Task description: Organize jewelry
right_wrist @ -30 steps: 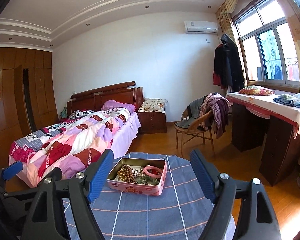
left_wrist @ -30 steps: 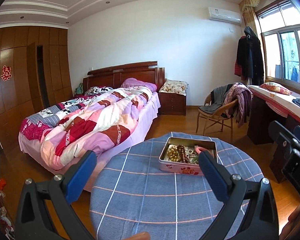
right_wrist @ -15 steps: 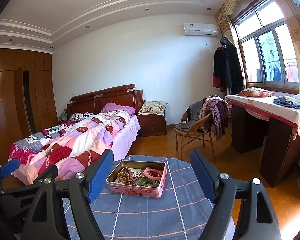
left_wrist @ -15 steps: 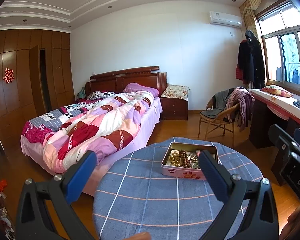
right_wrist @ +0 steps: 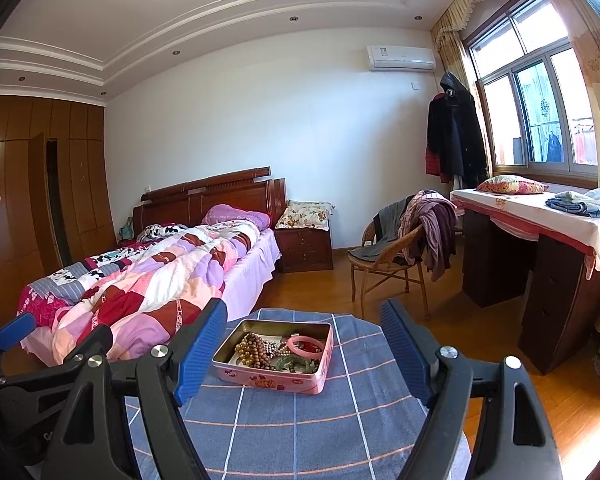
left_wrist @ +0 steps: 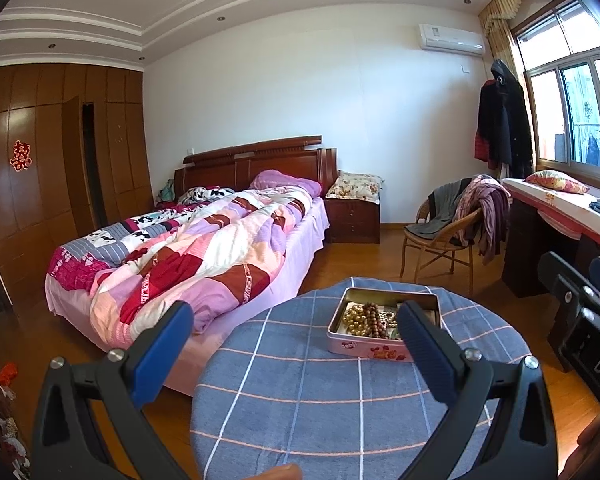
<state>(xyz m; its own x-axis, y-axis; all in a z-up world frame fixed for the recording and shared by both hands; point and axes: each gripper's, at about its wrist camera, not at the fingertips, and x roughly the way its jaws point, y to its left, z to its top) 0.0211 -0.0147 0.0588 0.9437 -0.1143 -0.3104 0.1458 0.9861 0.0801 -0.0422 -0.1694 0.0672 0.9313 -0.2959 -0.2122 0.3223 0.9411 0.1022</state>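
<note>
Both grippers hover over the round table (right_wrist: 300,432) with its blue checked cloth, and neither one has anything in it. The left gripper (left_wrist: 296,334) shows its blue-padded jaws spread wide, nothing between them but cloth and open air. The right gripper (right_wrist: 304,340) is just as wide apart, and the pink tin (right_wrist: 274,378) sits framed between its pads, well short of them, untouched. That tin rests open on the far part of the table, lid off, and the jewelry is all piled inside: a strand of brown wooden beads (right_wrist: 256,350), a golden bead strand (left_wrist: 352,318) beside it, a pink bangle (right_wrist: 305,346) toward the right, and something green (right_wrist: 296,364) at the near edge. Past the table lies the bed (right_wrist: 148,276) with its patchwork quilt, and a wicker chair (right_wrist: 384,268) draped with clothes stands off to the right.
</note>
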